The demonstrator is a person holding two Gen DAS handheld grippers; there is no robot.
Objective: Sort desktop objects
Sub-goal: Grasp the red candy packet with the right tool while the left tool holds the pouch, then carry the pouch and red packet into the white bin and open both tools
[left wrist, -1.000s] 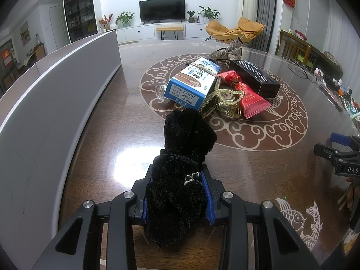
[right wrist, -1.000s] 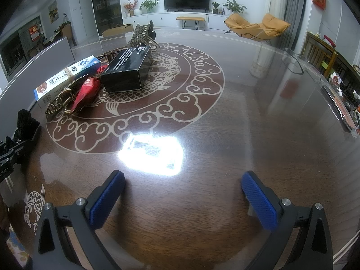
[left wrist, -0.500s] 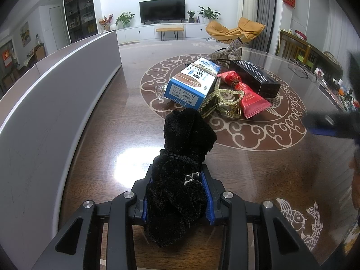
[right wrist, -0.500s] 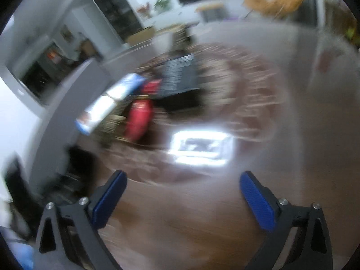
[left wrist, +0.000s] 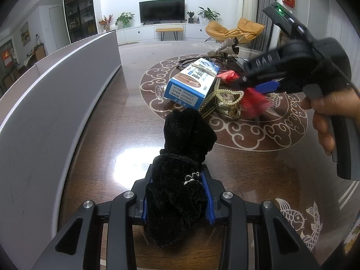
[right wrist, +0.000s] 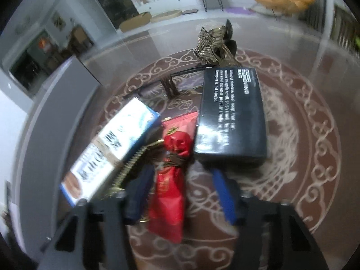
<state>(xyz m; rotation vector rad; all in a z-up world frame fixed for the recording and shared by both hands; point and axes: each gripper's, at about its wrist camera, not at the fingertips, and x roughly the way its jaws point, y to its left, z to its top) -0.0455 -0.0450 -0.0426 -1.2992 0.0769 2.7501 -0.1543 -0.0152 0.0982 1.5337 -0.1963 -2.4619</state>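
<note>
Pick-up step: right gripper (right wrist: 180,193) had just been closing around red foil packet (right wrist: 171,193) beside black box (right wrist: 231,112), apparently not yet clamped (blurred). Left gripper (left wrist: 177,199) held black velvet pouch (left wrist: 182,168). Next: firm grip, lift.

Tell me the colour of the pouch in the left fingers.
Black pouch; the left wrist view shows it best.

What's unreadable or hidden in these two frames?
- Right wrist: motion blur, so whether the right gripper presses the red packet is unclear.
- Left wrist: black box hidden behind that gripper; packet smeared.
- Left wrist: black pouch covers the left gripper's pads.
- Blue-and-white box: small print unreadable.
</note>
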